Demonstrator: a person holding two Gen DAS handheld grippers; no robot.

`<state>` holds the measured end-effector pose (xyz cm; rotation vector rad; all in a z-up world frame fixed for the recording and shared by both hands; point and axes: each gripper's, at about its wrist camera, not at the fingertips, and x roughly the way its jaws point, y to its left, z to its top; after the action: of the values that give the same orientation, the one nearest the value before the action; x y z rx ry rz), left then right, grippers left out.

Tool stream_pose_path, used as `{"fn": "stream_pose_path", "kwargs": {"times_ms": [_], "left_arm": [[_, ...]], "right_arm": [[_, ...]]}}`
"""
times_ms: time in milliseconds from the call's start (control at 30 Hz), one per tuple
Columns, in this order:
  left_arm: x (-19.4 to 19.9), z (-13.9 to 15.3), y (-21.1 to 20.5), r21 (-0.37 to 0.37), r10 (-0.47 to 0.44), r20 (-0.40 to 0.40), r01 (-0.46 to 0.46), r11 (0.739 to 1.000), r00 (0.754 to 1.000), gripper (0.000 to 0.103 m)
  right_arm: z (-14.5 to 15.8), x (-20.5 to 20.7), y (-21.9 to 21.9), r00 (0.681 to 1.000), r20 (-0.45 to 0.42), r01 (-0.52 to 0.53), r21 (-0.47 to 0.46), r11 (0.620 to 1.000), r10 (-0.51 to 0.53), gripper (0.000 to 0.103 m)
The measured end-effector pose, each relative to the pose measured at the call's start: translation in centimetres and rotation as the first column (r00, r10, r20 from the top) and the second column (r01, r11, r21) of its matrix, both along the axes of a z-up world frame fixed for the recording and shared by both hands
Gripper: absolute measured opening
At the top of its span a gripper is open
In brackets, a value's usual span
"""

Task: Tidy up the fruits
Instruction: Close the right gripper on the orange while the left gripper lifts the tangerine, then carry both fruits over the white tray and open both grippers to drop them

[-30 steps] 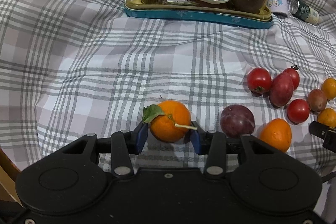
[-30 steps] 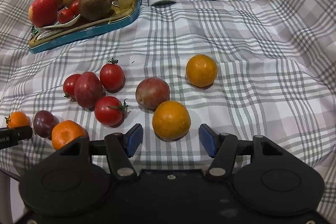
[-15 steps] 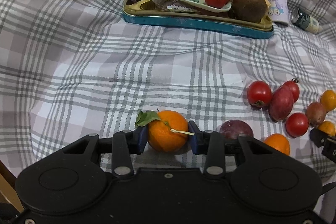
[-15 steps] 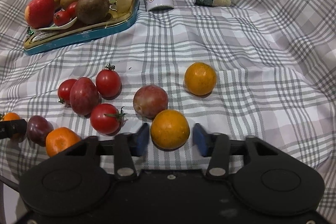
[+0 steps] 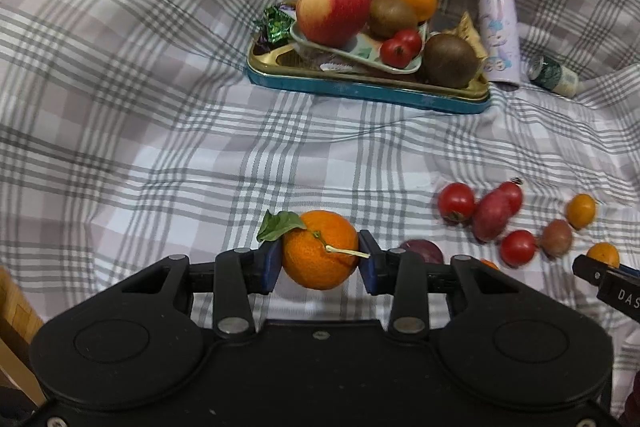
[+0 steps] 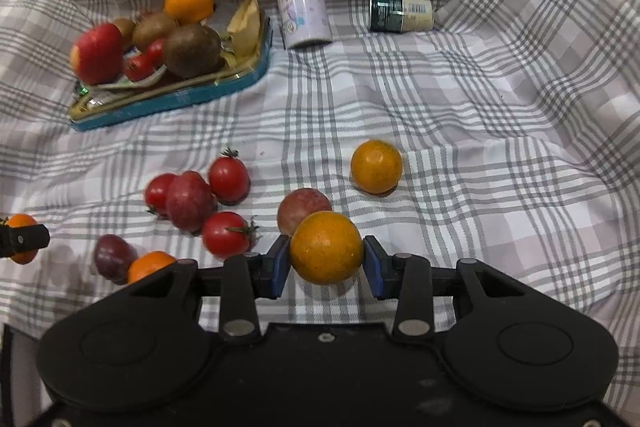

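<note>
Blue rubber pads of the left gripper point(image 5: 320, 265) press both sides of a leafy mandarin point(image 5: 320, 249), which sits clamped between them, apparently lifted a little off the checked cloth point(image 5: 140, 147), on the near side of the blue tin tray point(image 5: 360, 89) and well apart from it. The right gripper point(image 6: 326, 259) is likewise closed on a smooth orange point(image 6: 326, 247), just in front of a reddish plum point(image 6: 302, 205) that it partly hides. Judging by the fruit already piled on the tray, the step in hand is probably the carry toward it. To do it well, keep each squeeze steady and level, lift clear of the loose tomatoes point(image 6: 228, 179) and plums lying near the tray's front, and approach the tray from its open near edge, since the apple point(image 5: 332, 11) and kiwis crowd its middle. Setting a round fruit into a gap against its neighbours should stop it rolling off the low rim. The mandarin has no real long axis, being nearly round; its stem point(image 5: 344, 250) points away from the tray's left end, toward the right-hand pad, while its leaf point(image 5: 280, 225) lies on the opposite upper side, so the stem could snag that pad on release.
</note>
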<state>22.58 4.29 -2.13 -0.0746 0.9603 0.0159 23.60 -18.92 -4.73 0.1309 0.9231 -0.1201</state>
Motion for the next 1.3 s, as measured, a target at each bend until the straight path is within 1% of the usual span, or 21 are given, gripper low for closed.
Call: {"fn": "stream_pose_path", "kwargs": {"times_ms": [167, 367, 533, 700, 800, 900, 1000, 1200, 1300], "left_arm": [[-2.9, 1.3, -0.2, -0.001, -0.011, -0.009, 0.011, 1.0, 1.0, 0.047], [-6.9, 1.4, -0.6, 0.013, -0.018, -0.039, 0.018, 1.0, 0.999, 0.047], [-10.4, 0.8, -1.0, 0.005, -0.023, -0.09, 0.024, 1.0, 0.996, 0.047], [-13.0, -0.7, -1.3, -0.001, -0.021, -0.158, 0.021, 1.0, 0.987, 0.047], [-14.0, -1.4, -1.3, -0.001, -0.017, -0.186, 0.017, 1.0, 0.982, 0.047], [-14.8, -1.8, -1.1, -0.007, -0.008, -0.198, 0.007, 1.0, 0.98, 0.047], [-14.9, -1.9, -1.1, -0.006, 0.0, -0.196, -0.001, 1.0, 0.981, 0.047], [-14.7, -2.0, -1.6, 0.036, 0.004, -0.175, 0.002, 0.999, 0.985, 0.047], [-14.6, -2.0, -1.6, 0.039, 0.003, -0.176, 0.004, 0.999, 0.984, 0.047]], "right_arm": [[2.2, -3.0, 0.5, 1.0, 0.024, -0.02, 0.021, 1.0, 0.02, 0.041], [3.9, -7.9, 1.0, 0.998, 0.027, -0.065, 0.045, 0.997, 0.064, 0.041], [4.1, -12.5, 1.4, 0.995, 0.003, -0.098, 0.071, 0.993, 0.098, 0.041], [3.1, -15.9, 1.5, 0.989, -0.056, -0.135, 0.079, 0.988, 0.14, 0.041], [2.4, -17.1, 1.4, 0.984, -0.099, -0.141, 0.077, 0.987, 0.149, 0.041], [1.9, -18.1, 1.4, 0.981, -0.124, -0.141, 0.073, 0.987, 0.149, 0.041], [1.7, -18.3, 1.4, 0.98, -0.133, -0.138, 0.08, 0.987, 0.148, 0.041], [1.4, -17.6, 2.0, 0.979, -0.139, -0.142, 0.074, 0.987, 0.151, 0.041], [1.2, -17.3, 2.2, 0.977, -0.144, -0.149, 0.071, 0.986, 0.158, 0.041]]}}
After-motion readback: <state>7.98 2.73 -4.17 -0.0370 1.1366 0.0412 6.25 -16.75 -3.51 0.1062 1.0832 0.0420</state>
